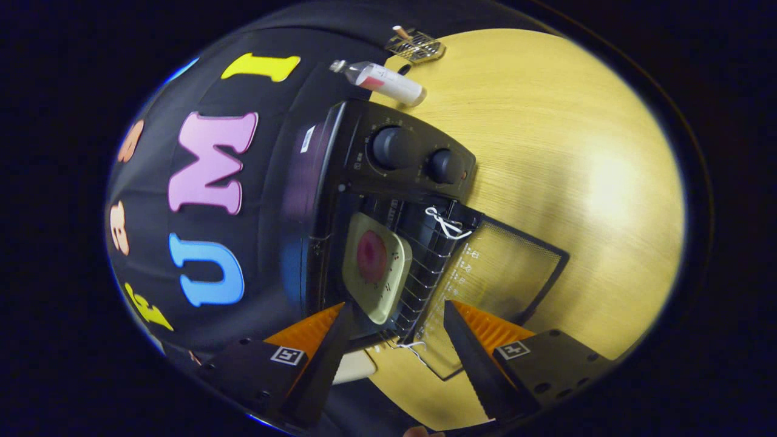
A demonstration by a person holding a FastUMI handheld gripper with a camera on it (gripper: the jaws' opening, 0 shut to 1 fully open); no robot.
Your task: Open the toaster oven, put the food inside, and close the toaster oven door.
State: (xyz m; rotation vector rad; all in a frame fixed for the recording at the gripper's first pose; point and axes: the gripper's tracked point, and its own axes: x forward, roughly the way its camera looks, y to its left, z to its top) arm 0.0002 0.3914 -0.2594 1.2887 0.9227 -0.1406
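Gripper (391,328) fingers apart, nothing held; plate (376,267) w/ food (371,256) on rack inside toaster oven (388,164), door (504,273) open flat on desk (576,152).

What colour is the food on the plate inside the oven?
Reddish-pink food on a pale plate, seen in the gripper view.

My one camera rides on the gripper (394,340) and looks forward along its two spread fingers, close in. It's rolled hard sideways, so the wooden table (576,152) runs up one side. Just ahead of the jaws I'm facing the toaster oven (388,182) with its open door (498,267); a bottle (388,82) lies well beyond.
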